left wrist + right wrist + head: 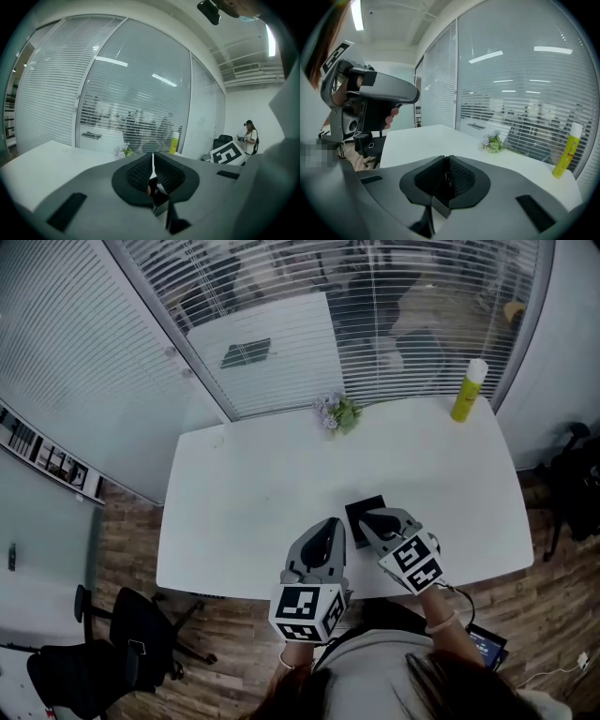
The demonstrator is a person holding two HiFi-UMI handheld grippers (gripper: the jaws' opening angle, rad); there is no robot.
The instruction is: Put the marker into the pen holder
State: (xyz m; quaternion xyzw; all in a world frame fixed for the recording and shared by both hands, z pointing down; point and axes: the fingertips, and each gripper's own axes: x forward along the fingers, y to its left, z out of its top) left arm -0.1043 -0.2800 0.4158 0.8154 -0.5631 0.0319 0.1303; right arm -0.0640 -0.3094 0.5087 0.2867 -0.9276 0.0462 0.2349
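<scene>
The black pen holder (pixel 361 509) stands on the white table (pixel 253 493) near its front edge. My right gripper (pixel 372 519) is shut, and its tips reach over the holder's near side. My left gripper (pixel 327 531) hovers just left of the holder, also shut. In the left gripper view the jaws meet with only a hairline slit; low in that slit shows a small dark thing with a reddish spot (pixel 151 189), and I cannot tell what it is. The right gripper view shows only darkness between the closed jaws. No marker is plainly visible in any view.
A yellow bottle (pixel 468 391) stands at the table's far right corner and a small bunch of flowers (pixel 337 412) at the far edge. Glass walls with blinds run behind the table. A black office chair (pixel 131 643) stands on the floor at the left.
</scene>
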